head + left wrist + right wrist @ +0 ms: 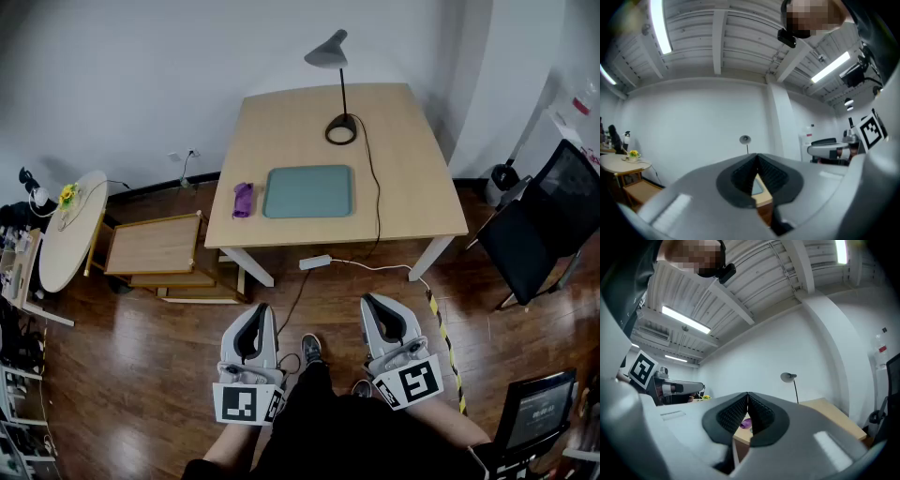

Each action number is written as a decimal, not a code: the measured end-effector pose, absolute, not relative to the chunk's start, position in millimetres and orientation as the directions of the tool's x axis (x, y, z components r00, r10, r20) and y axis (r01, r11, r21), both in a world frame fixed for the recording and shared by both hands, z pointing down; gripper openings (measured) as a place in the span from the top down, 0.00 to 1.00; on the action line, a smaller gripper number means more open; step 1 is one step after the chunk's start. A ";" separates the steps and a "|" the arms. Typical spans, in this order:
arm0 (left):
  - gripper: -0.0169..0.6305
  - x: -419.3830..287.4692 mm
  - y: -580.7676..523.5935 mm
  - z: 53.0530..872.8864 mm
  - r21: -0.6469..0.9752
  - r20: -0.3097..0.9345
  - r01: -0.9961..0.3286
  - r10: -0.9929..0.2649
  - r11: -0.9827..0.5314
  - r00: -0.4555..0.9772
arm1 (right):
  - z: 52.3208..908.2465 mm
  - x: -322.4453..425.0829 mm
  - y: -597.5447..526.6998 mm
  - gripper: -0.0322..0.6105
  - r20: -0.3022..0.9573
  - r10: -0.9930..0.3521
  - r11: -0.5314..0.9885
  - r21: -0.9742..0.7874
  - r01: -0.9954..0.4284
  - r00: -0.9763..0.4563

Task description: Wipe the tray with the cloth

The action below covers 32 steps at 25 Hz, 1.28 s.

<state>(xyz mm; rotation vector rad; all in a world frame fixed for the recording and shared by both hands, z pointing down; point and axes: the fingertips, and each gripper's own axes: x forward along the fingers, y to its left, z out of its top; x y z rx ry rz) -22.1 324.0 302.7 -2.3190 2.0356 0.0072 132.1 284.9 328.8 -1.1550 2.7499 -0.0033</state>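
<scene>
The cloth [243, 199] lies beside the tray [308, 191] at centre frame. The left gripper [255, 314] and right gripper [377, 305] sit well below them, jaws closed and empty.

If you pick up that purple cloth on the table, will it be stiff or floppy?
It would probably go floppy: the cloth lies crumpled in a heap on the table. It looks small and thin, so likely light. A push would likely just bunch it up.

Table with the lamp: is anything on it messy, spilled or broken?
Nothing stands out. The tray lies flat and square on the table, the purple cloth sits bunched just left of it, and the lamp stands upright. No spill or damage shows.
</scene>
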 end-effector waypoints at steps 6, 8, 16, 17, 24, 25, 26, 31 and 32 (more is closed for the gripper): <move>0.94 -68.8 249.4 321.0 -0.037 -0.066 -0.989 -0.987 -0.142 0.145 | 349.7 95.7 213.7 0.94 -0.113 -0.729 0.681 -0.021 -0.732 -0.675; 0.94 -93.3 210.0 329.8 -0.034 -0.069 -0.988 -0.986 -0.148 0.150 | 354.9 78.2 176.4 0.94 -0.095 -0.747 0.662 -0.007 -0.750 -0.658; 0.94 -152.7 70.3 357.4 0.037 0.029 -0.956 -0.956 -0.291 0.292 | 380.6 20.2 46.3 0.94 0.072 -0.817 0.571 -0.033 -0.821 -0.571; 0.94 -160.6 53.9 367.6 0.052 0.060 -0.954 -0.952 -0.296 0.299 | 388.4 17.5 31.0 0.94 0.098 -0.827 0.552 -0.042 -0.832 -0.554; 0.94 -251.4 -31.4 507.6 0.080 0.380 -0.983 -0.907 -0.164 0.182 | 517.0 49.0 -57.1 0.94 0.424 -0.797 0.433 -0.097 -0.896 -0.431; 0.93 -265.8 -35.3 529.8 0.102 0.446 -0.986 -0.880 -0.132 0.164 | 541.5 54.1 -65.2 0.94 0.483 -0.766 0.425 -0.114 -0.898 -0.424; 0.88 -279.2 -37.0 551.0 0.125 0.513 -0.987 -0.846 -0.096 0.147 | 566.7 57.9 -72.1 0.94 0.541 -0.727 0.418 -0.139 -0.898 -0.422; 0.54 -323.2 -41.1 631.7 0.160 0.749 -0.984 -0.658 0.074 0.072 | 667.1 72.4 -100.3 0.74 0.740 -0.519 0.354 -0.270 -0.895 -0.428; 0.49 -325.7 -43.0 645.2 0.170 0.777 -0.981 -0.625 0.089 0.078 | 679.8 75.5 -104.1 0.72 0.761 -0.494 0.340 -0.275 -0.899 -0.420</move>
